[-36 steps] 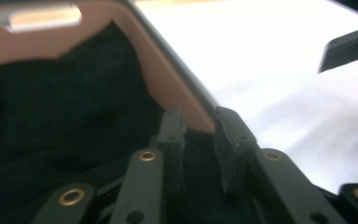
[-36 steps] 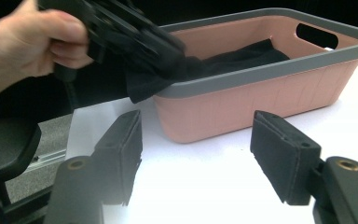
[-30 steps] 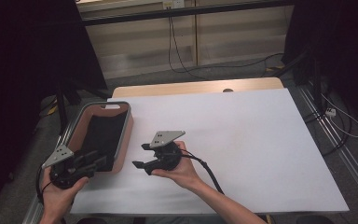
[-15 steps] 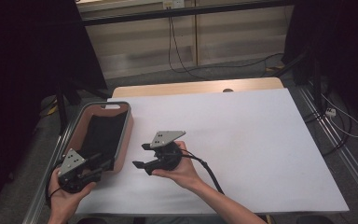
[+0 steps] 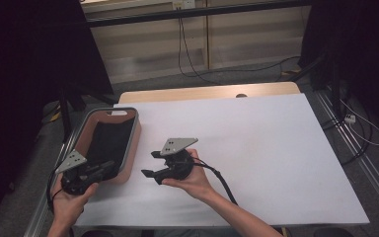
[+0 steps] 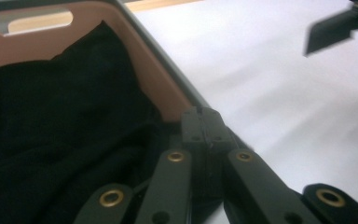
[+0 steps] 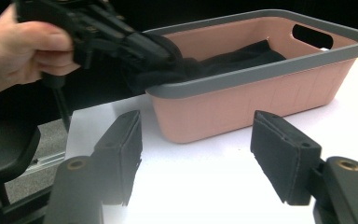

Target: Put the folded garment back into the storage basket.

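Observation:
A pink basket with a grey rim (image 5: 134, 133) (image 6: 161, 91) (image 7: 242, 105) stands at the table's left edge. A black cloth (image 5: 109, 140) (image 6: 51, 116) (image 7: 235, 58) lies inside it. My left gripper (image 5: 109, 167) (image 6: 201, 128) (image 7: 161, 49) reaches over the basket's near end. Its jaws have just been closing and now pinch a bunched fold of the cloth. My right gripper (image 5: 150, 163) (image 7: 198, 140) rests open on the white table just right of the basket, pointing at its side, with nothing between its pads.
The white table top (image 5: 266, 148) stretches wide to the right of the basket. A wooden strip (image 5: 207, 93) runs along its far edge. Cables (image 5: 192, 54) lie on the floor beyond. A metal rail (image 5: 355, 158) borders the right side.
The left gripper's jaws have come together on the cloth at the basket's near end, and the hand has shifted slightly. The right gripper has stayed in place.

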### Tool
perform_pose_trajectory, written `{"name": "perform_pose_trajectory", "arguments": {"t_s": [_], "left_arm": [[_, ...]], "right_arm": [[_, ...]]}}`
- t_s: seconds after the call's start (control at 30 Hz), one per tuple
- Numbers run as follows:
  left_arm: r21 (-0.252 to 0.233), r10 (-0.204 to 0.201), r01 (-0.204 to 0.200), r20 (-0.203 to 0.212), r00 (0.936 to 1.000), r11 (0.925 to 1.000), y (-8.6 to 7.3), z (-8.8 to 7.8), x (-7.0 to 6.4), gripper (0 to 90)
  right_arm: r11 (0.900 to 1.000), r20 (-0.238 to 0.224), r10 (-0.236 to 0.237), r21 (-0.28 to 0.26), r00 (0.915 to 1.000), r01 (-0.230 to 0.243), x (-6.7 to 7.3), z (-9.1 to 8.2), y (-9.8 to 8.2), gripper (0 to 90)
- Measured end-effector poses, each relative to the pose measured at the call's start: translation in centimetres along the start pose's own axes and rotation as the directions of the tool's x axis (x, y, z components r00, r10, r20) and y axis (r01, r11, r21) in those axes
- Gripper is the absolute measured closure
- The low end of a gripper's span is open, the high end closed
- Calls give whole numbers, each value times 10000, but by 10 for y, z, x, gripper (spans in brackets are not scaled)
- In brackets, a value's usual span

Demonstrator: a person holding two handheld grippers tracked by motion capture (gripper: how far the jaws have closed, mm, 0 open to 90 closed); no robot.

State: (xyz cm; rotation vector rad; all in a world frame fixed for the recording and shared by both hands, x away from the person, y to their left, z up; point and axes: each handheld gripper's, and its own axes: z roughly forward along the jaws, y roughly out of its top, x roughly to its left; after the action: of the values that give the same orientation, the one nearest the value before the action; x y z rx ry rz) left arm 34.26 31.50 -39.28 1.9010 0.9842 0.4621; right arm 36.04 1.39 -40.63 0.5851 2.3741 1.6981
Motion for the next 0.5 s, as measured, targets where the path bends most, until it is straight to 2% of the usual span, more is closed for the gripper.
{"name": "perform_pose_trajectory", "arguments": {"t_s": [0.07,0.17,0.23,0.27,0.5], "left_arm": [[81,-159,159,118,9998,9998,2,6,3,900],[454,-104,99,118,9999,9989,4,13,1,900],[570,-84,83,26,10000,9983,4,16,1,899],[621,-57,51,108,9999,9981,3,18,0,899],[396,-219,209,252,9994,9990,2,13,3,877]], "right_arm": [[10000,-28,-24,22,10000,24,1,0,0,341],[10000,-20,5,12,10000,-5,1,-2,-1,341],[10000,-2,17,8,10000,-17,0,-4,-1,341],[10000,26,29,-8,10000,-29,-1,-5,-1,341],[9999,162,118,-65,9998,-117,-5,-13,-5,334]]}}
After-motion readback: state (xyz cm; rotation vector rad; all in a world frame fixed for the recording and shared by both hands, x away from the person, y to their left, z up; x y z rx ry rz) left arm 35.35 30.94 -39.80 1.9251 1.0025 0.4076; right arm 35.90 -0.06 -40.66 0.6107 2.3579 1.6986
